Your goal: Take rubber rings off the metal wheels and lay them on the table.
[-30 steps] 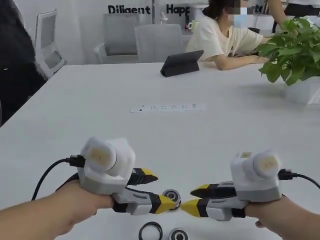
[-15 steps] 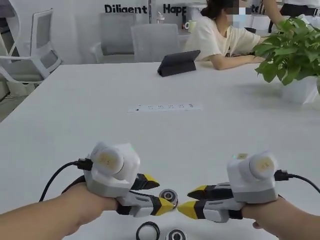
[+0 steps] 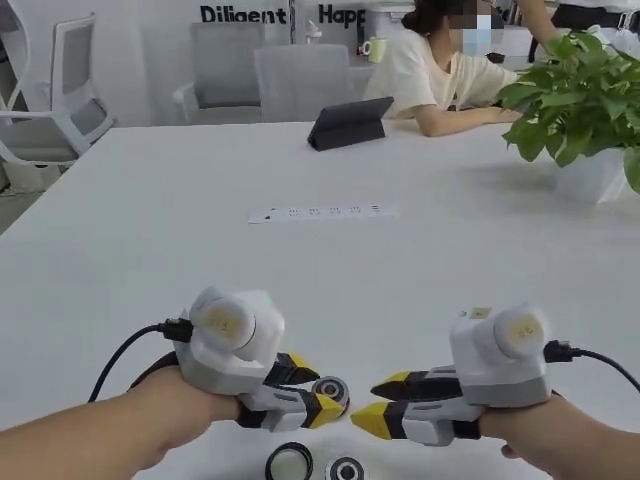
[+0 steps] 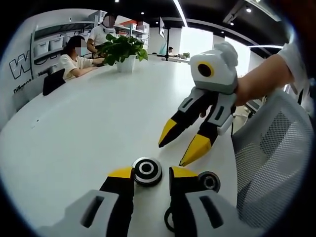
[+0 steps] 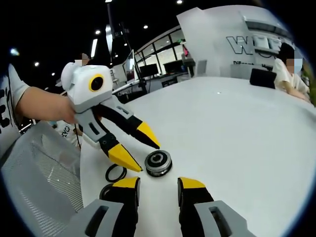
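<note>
Now I am holding the left gripper (image 4: 152, 174), jaws apart, at the wheel (image 4: 146, 170) lying flat on the desk (image 3: 300, 270). The right gripper (image 5: 159, 182), jaws also apart, is facing it. I am planning to clamp the wheel firmly, then peel its ring (image 4: 135, 167) off sideways.

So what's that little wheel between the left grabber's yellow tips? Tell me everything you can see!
The wheel is small and round: a black, rubbery-looking outer ring around shiny silver metal, with a dark middle. It lies flat on the white table, between the open yellow tips of the left gripper. Whether a tip touches it is hard to tell. The right gripper points at it, apart from it.
</note>
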Available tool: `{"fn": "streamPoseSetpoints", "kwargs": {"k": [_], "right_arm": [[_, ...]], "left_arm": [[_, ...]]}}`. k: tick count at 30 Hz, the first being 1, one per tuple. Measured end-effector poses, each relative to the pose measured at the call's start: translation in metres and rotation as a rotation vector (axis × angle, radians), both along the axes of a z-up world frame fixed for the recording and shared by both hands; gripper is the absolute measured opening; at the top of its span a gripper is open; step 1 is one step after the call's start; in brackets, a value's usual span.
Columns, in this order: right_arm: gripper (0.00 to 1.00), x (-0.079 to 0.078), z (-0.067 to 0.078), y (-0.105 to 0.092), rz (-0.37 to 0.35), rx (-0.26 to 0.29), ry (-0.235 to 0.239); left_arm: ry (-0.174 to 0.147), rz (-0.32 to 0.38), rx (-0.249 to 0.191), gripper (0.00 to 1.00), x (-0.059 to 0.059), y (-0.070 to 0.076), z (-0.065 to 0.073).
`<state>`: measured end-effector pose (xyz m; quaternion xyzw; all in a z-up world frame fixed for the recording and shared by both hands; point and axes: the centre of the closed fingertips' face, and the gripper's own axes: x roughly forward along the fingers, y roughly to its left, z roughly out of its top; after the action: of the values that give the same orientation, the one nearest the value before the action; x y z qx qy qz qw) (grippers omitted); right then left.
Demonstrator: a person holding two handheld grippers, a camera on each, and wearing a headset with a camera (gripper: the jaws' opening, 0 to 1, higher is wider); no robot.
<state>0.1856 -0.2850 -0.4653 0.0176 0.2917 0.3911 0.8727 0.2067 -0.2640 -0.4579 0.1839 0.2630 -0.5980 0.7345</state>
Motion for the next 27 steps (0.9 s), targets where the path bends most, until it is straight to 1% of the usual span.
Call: {"fn": "streamPoseSetpoints", "kwargs": {"k": [4,6,8,10,12,17,20,21,22,25,27], "right_arm": [[0.28,-0.001,-0.002,0.000,-0.001,0.000,0.005],[0.28,-0.001,-0.002,0.000,-0.002,0.001,0.006],[0.28,-0.001,-0.003,0.000,-0.001,0.000,0.007],[0.28,0.000,-0.003,0.000,-0.001,0.002,0.007],[0.28,0.001,-0.003,0.000,-0.001,0.002,0.006],[0.27,0.004,-0.005,0.003,0.005,-0.003,0.001],[0.27,0.005,-0.005,0.006,0.012,-0.006,0.001],[0.27,0.005,-0.005,0.007,0.015,-0.009,0.001],[0.27,0.005,-0.006,0.008,0.018,-0.012,0.001],[0.26,0.008,-0.007,0.008,0.022,-0.032,-0.015],[0.26,0.010,-0.008,0.008,0.024,-0.034,-0.012]], "left_arm": [[0.004,0.007,0.003,0.19,0.001,-0.001,-0.002],[-0.004,0.005,0.009,0.18,0.003,-0.001,-0.003],[0.001,0.010,0.004,0.18,0.002,-0.001,-0.002],[-0.001,0.009,0.002,0.17,0.003,-0.002,-0.002],[-0.019,0.004,0.011,0.15,0.003,-0.002,-0.002],[-0.026,0.013,0.011,0.12,0.005,-0.002,-0.002],[-0.063,-0.002,0.028,0.11,0.003,-0.003,-0.003],[-0.060,-0.001,0.028,0.11,0.003,-0.003,-0.003],[-0.049,0.007,0.022,0.11,0.003,-0.004,-0.003],[-0.054,0.002,0.023,0.11,0.003,-0.005,-0.004],[-0.055,0.006,0.023,0.11,0.003,-0.005,-0.004]]}}
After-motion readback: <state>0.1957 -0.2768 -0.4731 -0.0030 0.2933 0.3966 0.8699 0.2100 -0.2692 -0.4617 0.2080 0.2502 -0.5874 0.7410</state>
